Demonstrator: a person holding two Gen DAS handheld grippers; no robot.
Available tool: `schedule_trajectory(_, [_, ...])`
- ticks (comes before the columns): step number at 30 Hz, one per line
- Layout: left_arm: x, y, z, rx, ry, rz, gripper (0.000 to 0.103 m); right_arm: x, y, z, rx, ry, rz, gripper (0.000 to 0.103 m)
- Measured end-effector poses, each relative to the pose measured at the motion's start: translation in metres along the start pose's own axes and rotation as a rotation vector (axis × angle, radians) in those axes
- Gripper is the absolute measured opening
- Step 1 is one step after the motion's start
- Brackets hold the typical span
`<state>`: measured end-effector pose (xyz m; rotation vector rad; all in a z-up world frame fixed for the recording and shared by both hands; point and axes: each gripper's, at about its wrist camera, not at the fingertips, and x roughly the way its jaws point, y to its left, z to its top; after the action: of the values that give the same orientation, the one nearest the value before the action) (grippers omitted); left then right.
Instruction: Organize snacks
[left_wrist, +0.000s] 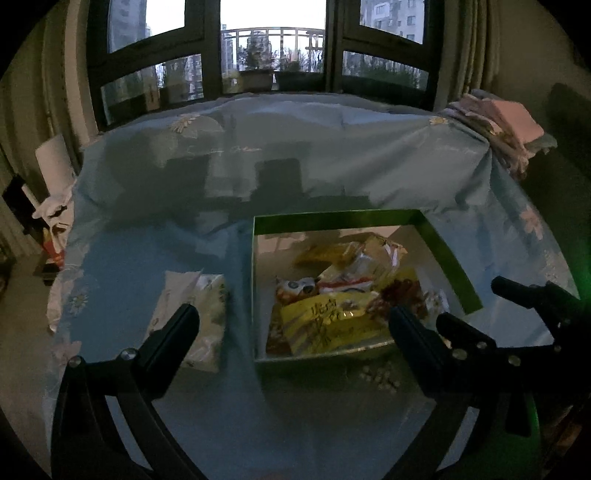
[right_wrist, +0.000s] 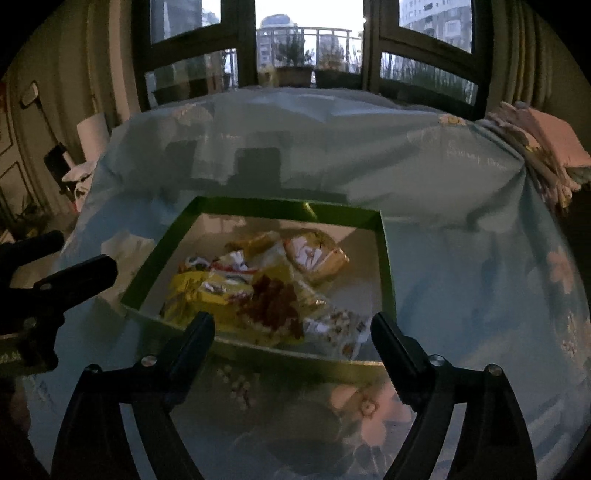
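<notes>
- With both grippers spread wide and holding nothing, I read this as a pause between picks: the left gripper (left_wrist: 291, 325) hangs over the near edge of the box (left_wrist: 332, 218), and the right gripper (right_wrist: 293, 330) hovers just short of the same edge from the other side.
- Between my left fingers I see only cloth and the box front; between the right ones, the near wall and the packets behind it.
- Inside the box, the snacks (right_wrist: 258, 291) already lie in a loose heap: yellow bags, a dark red one, a few pale wrappers (overlapping, not lined up).
- Just beside the box, on its left in the left view, one white packet (left_wrist: 195, 317) lies on the bedspread (left_wrist: 295, 147), under my left finger; whether it is a snack I cannot tell.
- My judgement: most of the gathering looks done. What may be left is that packet, and perhaps tidying the heap.
- Nothing else loose shows on the cloth in the dim light.
</notes>
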<state>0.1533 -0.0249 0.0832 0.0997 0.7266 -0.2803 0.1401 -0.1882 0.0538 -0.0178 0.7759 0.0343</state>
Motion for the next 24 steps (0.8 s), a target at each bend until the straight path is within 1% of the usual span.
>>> schedule_trajectory(3, [-0.007,0.002,-0.002,-0.01,0.013,-0.023,0.103,-0.002,0.002,0.0,0.013,0.023,0.013,0.087])
schedule_trajectory(9, [-0.009,0.002,-0.005,-0.016,0.03,-0.015,0.103,-0.005,0.009,-0.001,0.002,0.033,0.006,0.087])
schedule_trajectory(13, [-0.007,0.006,-0.007,-0.041,0.041,-0.052,0.103,-0.004,0.01,-0.002,0.007,0.043,0.008,0.087])
schedule_trajectory(17, [-0.007,0.005,-0.007,-0.034,0.042,-0.028,0.103,-0.001,0.009,-0.001,0.022,0.055,0.017,0.087])
schedule_trajectory(20, [-0.003,0.003,-0.008,-0.017,0.058,-0.018,0.103,0.0,0.008,-0.001,0.024,0.058,0.016,0.087])
schedule_trajectory(24, [0.002,0.005,-0.008,-0.026,0.076,-0.008,0.103,0.001,0.009,-0.001,0.02,0.059,0.014,0.087])
